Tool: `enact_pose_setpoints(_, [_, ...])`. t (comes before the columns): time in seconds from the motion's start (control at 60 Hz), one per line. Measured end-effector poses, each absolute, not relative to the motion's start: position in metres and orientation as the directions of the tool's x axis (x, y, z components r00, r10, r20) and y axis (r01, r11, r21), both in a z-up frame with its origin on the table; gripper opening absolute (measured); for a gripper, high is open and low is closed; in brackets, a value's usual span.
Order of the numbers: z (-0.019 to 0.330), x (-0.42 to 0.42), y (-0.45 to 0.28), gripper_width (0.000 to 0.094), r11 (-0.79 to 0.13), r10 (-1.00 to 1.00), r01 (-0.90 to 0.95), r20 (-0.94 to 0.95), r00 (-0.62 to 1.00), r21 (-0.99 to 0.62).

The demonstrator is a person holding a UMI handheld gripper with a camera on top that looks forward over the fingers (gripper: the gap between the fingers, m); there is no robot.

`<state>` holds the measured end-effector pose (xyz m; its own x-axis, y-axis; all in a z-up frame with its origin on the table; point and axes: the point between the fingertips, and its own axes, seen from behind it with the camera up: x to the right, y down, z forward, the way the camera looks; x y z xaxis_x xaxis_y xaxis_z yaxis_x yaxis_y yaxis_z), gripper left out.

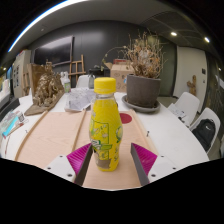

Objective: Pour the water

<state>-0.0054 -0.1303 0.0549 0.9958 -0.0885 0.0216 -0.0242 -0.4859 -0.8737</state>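
A yellow plastic bottle [106, 128] with a yellow screw cap stands just below the middle of the frame, on a pale wooden table [55, 135] that runs from the lower edge up toward the centre. Its long axis is vertical: base on the tabletop, cap pointing straight up, label facing the camera. The cap looks to be on.

The gripper [112, 162] is released. Its two pink pads [80, 158] sit in the lower part of the frame, one at each side of the bottle's lower half, and a strip of table shows between each pad and the bottle wall. So the bottle stands between the fingers on its own base, not yet grasped.

Up and to the right of the bottle, a dark pot holding a dry, spiky plant [144, 78] rests on a saucer. A small red object [125, 118] lies just right of the bottle, near the pot. At centre left, beyond the bottle, stands a clear container [79, 98], which I judge the likeliest vessel to receive the water. At upper left is a brownish dried arrangement [45, 88]. White chairs [205, 125] line the right edge.

The risks, as I judge them: the bottle is tall and narrow, so if one pad touches first it may skid or tip. A grip this low leaves most of its weight above the pads, so it could swing when tilted. Squeezing thin plastic hard may buckle it. And with the cap on, no water will pour.
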Motion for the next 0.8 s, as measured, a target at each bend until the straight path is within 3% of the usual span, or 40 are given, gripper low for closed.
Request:
enact_pose_setpoints(0.067, [0.053, -0.012, -0.120, 0.0682, -0.475, -0.066, -0.038, -0.008, 0.998, -0.879])
enact_pose_setpoints(0.15, [0.055, -0.019, -0.110, 0.0472, -0.458, -0.036, -0.048, -0.036, 0.999, -0.888])
enact_pose_setpoints(0.45, [0.071, -0.018, -0.093, 0.0316, -0.450, -0.005, -0.027, -0.027, 1.000, -0.893])
enact_pose_setpoints(0.483, [0.076, -0.017, -0.091, 0.0260, -0.446, 0.000, -0.004, -0.005, 1.000, -0.895])
enact_pose_setpoints(0.8, [0.137, 0.066, -0.031, 0.0260, -0.419, -0.069, 0.178, 0.227, 0.972, -0.890])
